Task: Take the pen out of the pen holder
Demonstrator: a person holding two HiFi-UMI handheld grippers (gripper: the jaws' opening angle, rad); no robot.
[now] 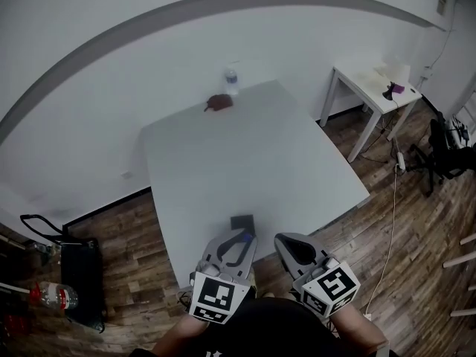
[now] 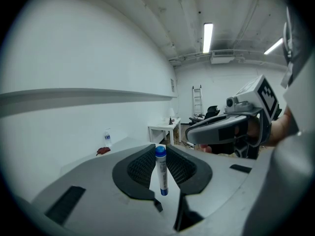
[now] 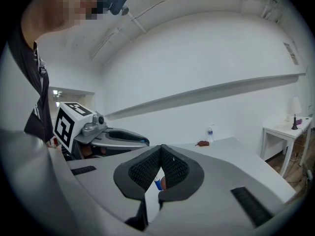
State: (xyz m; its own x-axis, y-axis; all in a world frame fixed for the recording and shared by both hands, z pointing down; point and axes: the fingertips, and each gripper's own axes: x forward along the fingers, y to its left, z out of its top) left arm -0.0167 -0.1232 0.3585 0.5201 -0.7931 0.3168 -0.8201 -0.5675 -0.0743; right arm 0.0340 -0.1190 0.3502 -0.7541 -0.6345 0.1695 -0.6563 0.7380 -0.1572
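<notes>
A white pen with a blue cap stands upright between the jaws of my left gripper, which is shut on it. In the head view the left gripper hovers over the table's near edge, just short of the dark pen holder, and the pen's blue end shows at its tips. My right gripper is beside it on the right, shut with nothing held. In the right gripper view its jaws meet at the tips, and a small blue thing shows through the gap below them.
The white table carries a water bottle and a brown object at its far edge. A small white side table and a black chair stand to the right. A black bag lies on the floor at left.
</notes>
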